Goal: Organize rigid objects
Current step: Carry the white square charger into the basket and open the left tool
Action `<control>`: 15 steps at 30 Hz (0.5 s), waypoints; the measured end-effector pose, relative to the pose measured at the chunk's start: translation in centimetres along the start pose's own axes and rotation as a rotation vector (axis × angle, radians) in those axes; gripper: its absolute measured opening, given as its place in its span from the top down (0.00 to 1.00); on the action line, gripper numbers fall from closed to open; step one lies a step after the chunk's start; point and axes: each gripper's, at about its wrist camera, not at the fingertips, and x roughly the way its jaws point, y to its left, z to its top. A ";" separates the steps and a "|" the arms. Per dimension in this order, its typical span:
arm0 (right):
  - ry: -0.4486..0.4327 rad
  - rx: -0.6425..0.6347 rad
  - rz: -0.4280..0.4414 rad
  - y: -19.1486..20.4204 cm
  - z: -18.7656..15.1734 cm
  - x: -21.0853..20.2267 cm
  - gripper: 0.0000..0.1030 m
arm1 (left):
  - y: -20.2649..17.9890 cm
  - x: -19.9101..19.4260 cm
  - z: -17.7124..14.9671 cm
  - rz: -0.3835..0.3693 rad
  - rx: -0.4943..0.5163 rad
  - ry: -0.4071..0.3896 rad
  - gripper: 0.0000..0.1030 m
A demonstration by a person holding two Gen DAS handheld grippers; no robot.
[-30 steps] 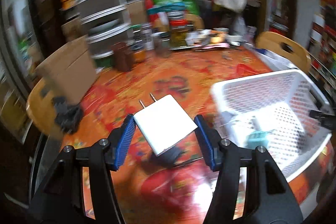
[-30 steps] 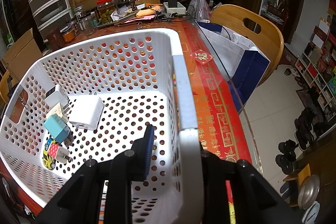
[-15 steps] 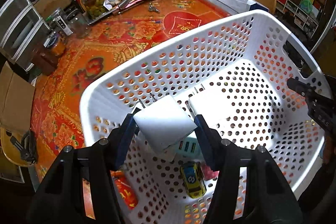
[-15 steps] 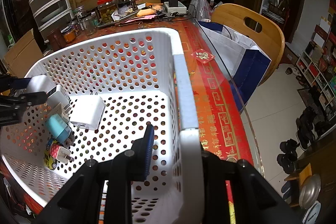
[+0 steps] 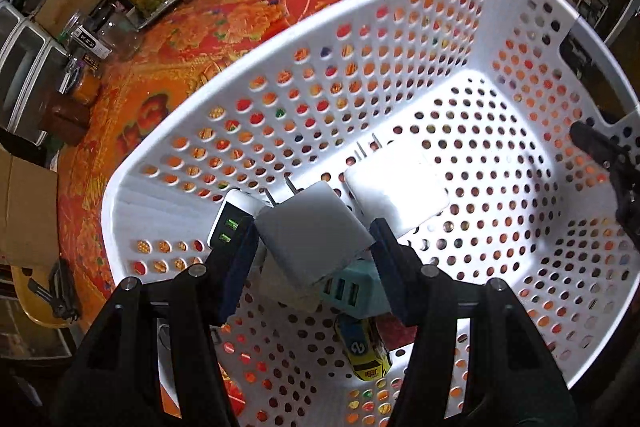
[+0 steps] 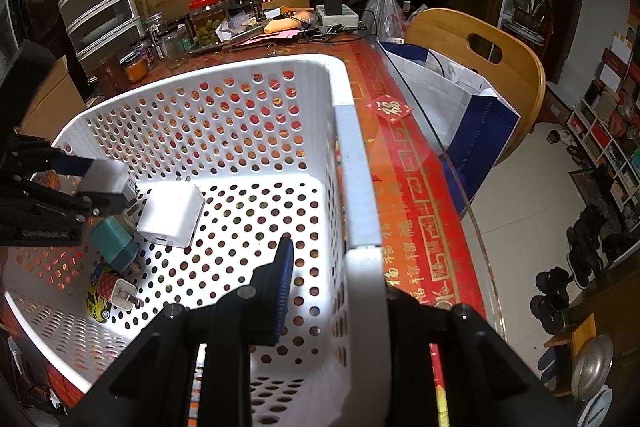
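Observation:
My left gripper [image 5: 312,247] is shut on a white wall charger [image 5: 314,233] and holds it low inside the white perforated basket [image 5: 360,39], above a teal USB charger [image 5: 352,293]. A bigger white charger [image 5: 396,183], a white adapter with green ports [image 5: 232,219] and a yellow toy car [image 5: 364,349] lie on the basket floor. My right gripper [image 6: 340,291] is shut on the basket's right wall [image 6: 354,163]. In the right wrist view the left gripper [image 6: 92,183] and its charger [image 6: 106,177] show at the far left.
The basket sits on a red patterned table [image 5: 160,67]. Jars [image 6: 206,19], a tray and clutter stand at the table's back. Plastic drawers [image 6: 92,3] and a cardboard box [image 5: 24,203] are to the left. A wooden chair [image 6: 480,55] with a bag stands to the right.
My left gripper has carried the white charger from over the table into the basket and lowered it toward the other chargers. My right gripper stays on the basket wall.

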 end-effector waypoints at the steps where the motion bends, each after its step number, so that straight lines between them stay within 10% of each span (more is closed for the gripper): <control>1: 0.000 0.000 -0.001 0.0 0.0 0.0 0.78 | -0.1 0.1 0.0 0.008 0.004 -0.001 0.46; 15: 0.005 0.002 -0.002 0.1 -0.1 0.1 0.78 | 0.5 3.1 0.5 -0.023 0.010 0.130 0.46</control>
